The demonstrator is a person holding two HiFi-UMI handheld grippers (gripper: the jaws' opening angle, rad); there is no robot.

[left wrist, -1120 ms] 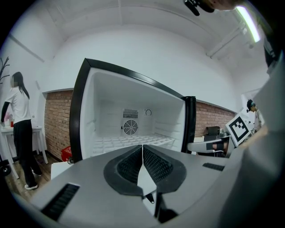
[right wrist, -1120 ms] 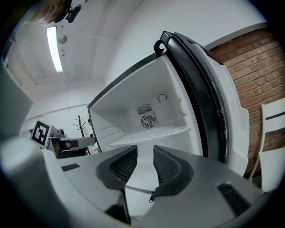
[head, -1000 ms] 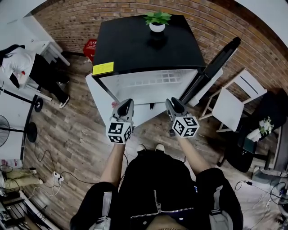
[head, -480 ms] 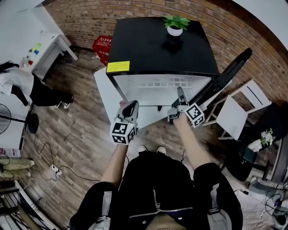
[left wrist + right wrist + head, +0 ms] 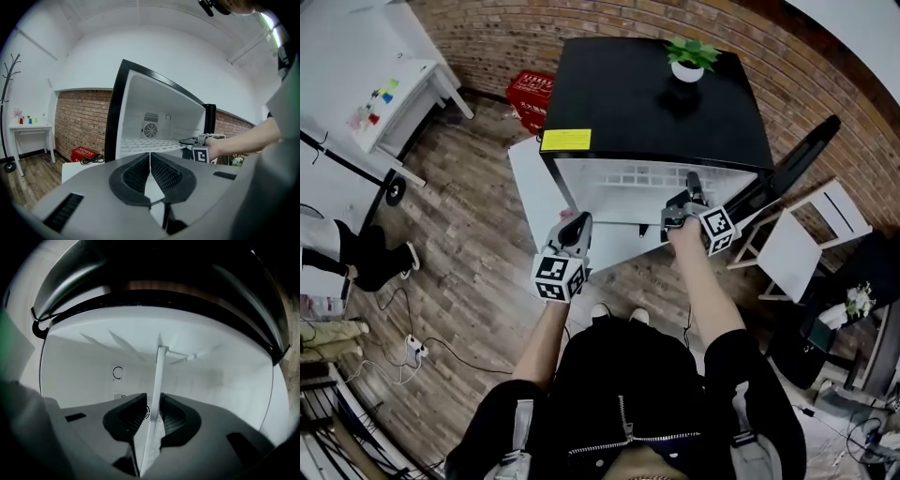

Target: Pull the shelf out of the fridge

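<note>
A small black fridge stands with its door swung open to the right. Its white wire shelf lies across the white interior. My right gripper is rolled onto its side at the shelf's front right edge. In the right gripper view that shelf edge runs as a white strip between the pads of the right gripper, whose jaws have just been closing onto it. My left gripper hangs shut and empty in front of the fridge's left side, apart from the shelf.
A potted plant sits on the fridge top. A white panel lies low at the fridge's left front, a red crate behind it. A white chair stands to the right, a white desk far left. A brick wall is behind.
The right gripper has moved forward to the fridge opening and rolled onto its side, with the shelf edge now between its jaws. The left gripper has drifted slightly and stayed shut.
</note>
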